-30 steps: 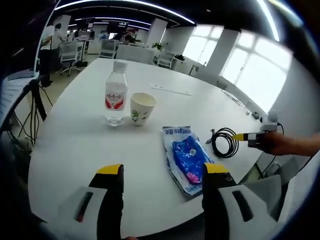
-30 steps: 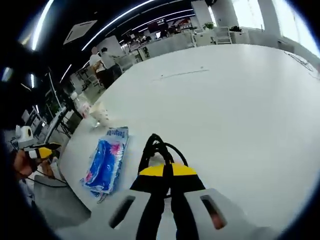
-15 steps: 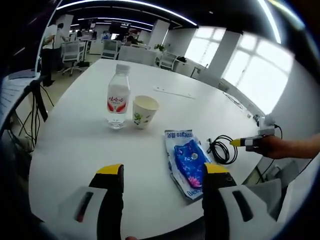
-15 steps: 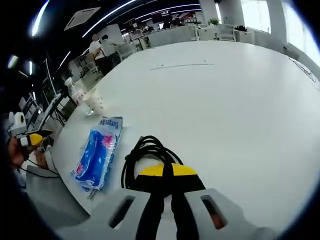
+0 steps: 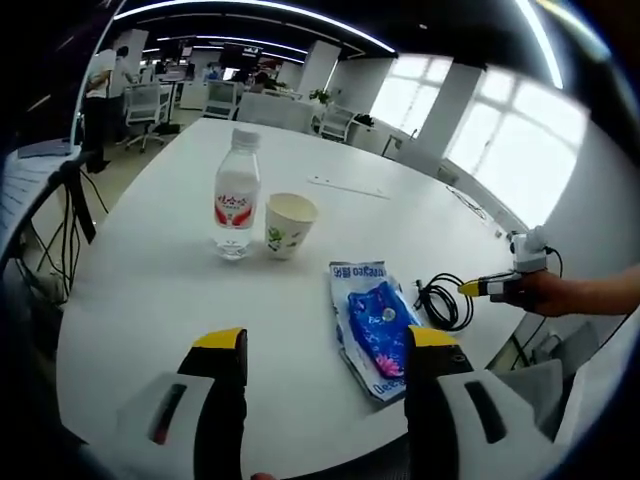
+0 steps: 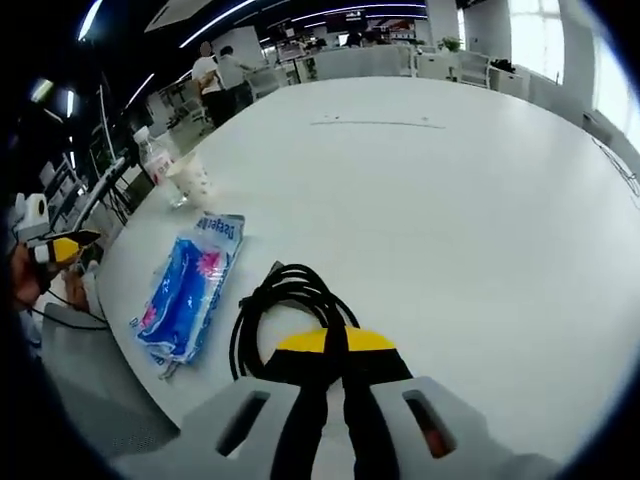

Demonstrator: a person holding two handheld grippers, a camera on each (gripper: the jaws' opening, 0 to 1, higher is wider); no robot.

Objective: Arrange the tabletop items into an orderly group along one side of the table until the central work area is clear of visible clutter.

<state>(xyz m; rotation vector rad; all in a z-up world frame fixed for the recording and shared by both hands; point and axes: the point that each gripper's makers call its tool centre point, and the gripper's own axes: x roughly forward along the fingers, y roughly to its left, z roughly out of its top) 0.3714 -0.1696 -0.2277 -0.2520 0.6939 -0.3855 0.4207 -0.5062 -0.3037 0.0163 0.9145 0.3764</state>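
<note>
The right hand-held gripper is pinching the coiled black cable just beside the blue wipes packet near the bench edge. Setting it down flat, coil parallel to the packet, should keep the row tidy. The left hand-held gripper is hovering spread, empty.

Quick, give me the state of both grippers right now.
Left gripper: open, holding nothing, above the table edge.
Right gripper: shut on the black cable, beside the blue packet.
</note>
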